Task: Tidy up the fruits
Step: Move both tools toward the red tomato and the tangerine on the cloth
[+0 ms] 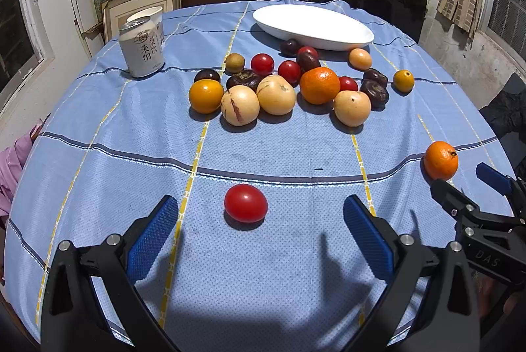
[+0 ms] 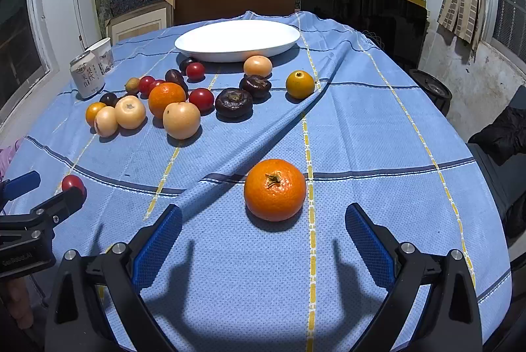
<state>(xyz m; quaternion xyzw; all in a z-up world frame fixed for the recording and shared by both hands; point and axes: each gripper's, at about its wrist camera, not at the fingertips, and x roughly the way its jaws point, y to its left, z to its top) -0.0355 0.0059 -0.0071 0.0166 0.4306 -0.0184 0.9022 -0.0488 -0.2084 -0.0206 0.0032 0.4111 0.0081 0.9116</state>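
A lone red tomato [image 1: 245, 203] lies on the blue cloth just ahead of my open, empty left gripper [image 1: 261, 222]. A lone orange tangerine [image 2: 274, 189] lies just ahead of my open, empty right gripper [image 2: 263, 225]; it also shows in the left wrist view [image 1: 440, 160]. A cluster of several fruits sits mid-table: pale yellow round fruits [image 1: 239, 104], another tangerine [image 1: 319, 85], red tomatoes [image 1: 262, 63], dark wrinkled fruits [image 1: 374, 92]. A white oval plate [image 1: 312, 26] stands empty behind them [image 2: 237, 40].
A white drink can [image 1: 141, 46] and a white cup [image 1: 149, 13] stand at the back left. A diagonal fold [image 2: 263, 135] runs across the tablecloth. Shelves with boxes and a dark panel stand behind the table. The right gripper's fingers [image 1: 460, 200] show at the left view's right edge.
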